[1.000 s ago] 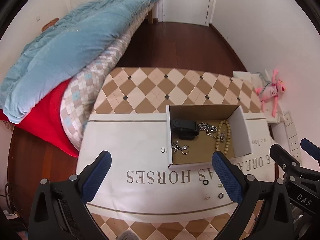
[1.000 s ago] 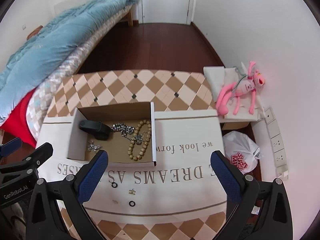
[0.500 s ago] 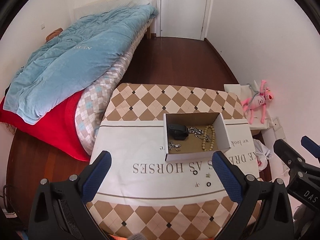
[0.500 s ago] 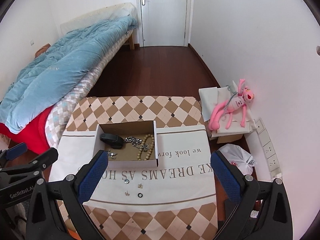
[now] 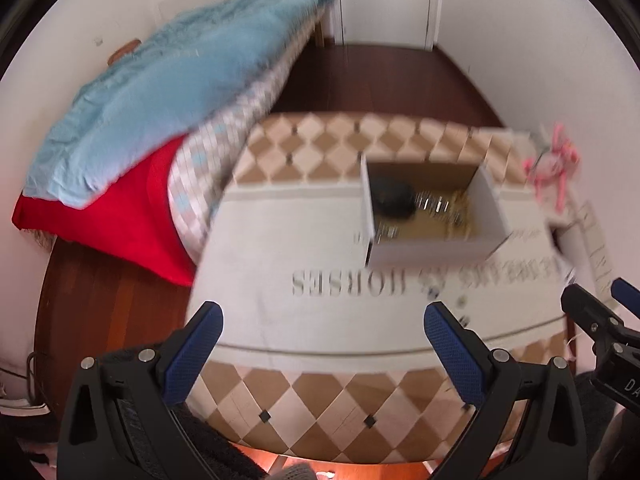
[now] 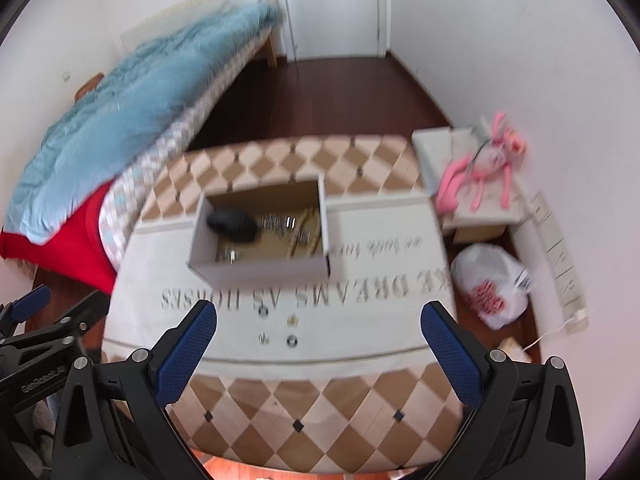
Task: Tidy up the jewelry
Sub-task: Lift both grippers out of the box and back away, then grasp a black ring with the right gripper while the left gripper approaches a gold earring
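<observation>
An open cardboard box [image 5: 424, 250] [image 6: 260, 271] sits on a white cloth on the checkered table. It holds a black item [image 5: 392, 200] [image 6: 232, 224], a silver chain [image 6: 278, 222] and a bead bracelet [image 6: 306, 230]. Several small rings and earrings [image 6: 292, 340] lie loose on the cloth in front of the box; in the left wrist view they show near the right fingertip [image 5: 462, 302]. My left gripper [image 5: 320, 350] and right gripper [image 6: 318, 348] are both open and empty, above the table's near edge. Both views are blurred.
A bed with a blue quilt [image 5: 160, 92] and red blanket [image 5: 120, 216] stands left of the table [image 6: 296, 420]. A pink plush toy [image 6: 480, 164] lies on a low stand at the right, with a white plastic bag [image 6: 492, 288] on the floor below.
Both grippers rose and pulled back from the table, then came down closer again. The box and loose jewelry have not moved. Both grippers stay open.
</observation>
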